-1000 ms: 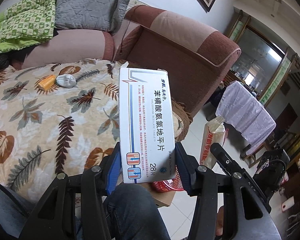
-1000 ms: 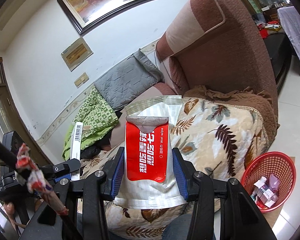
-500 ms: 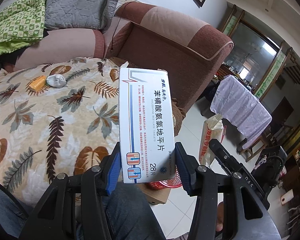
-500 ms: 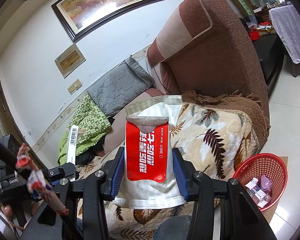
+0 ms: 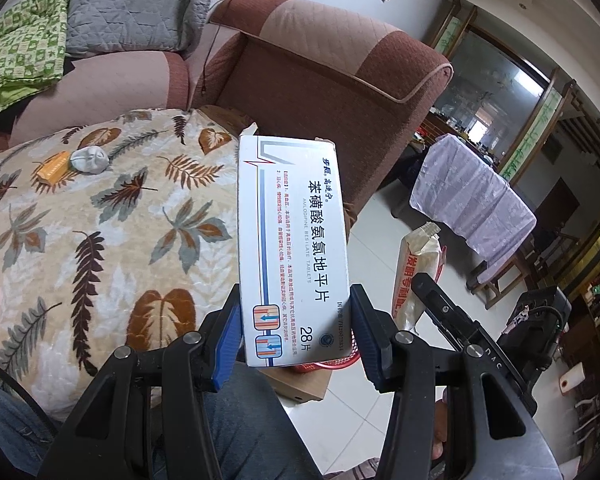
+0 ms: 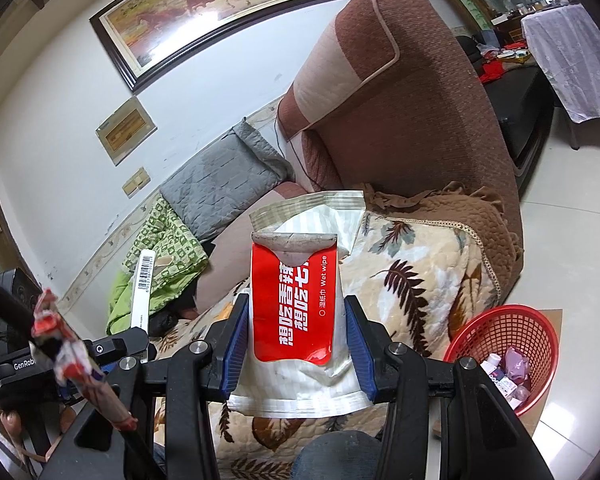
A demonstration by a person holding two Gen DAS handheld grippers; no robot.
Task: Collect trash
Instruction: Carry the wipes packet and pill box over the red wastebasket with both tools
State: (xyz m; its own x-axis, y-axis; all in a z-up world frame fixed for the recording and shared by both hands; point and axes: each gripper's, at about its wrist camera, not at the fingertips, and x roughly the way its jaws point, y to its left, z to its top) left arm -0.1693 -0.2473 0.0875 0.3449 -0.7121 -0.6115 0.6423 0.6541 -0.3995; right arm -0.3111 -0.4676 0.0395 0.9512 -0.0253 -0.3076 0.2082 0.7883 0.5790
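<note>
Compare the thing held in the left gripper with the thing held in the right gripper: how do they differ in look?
The medicine box is a stiff, flat-faced white carton with blue lettering; the wet wipe packet is a soft, creased pouch with a red label. The box keeps straight edges, the packet is crumpled. Shared: each stands upright, clamped between its gripper's blue pads, left gripper, right gripper.

A white medicine box [image 5: 292, 252] stood upright, clamped at its lower end. A red-and-white wet-wipe packet [image 6: 300, 304] stood likewise. The red basket [image 6: 504, 356] on the floor held several small packages, perhaps medicine boxes.
</note>
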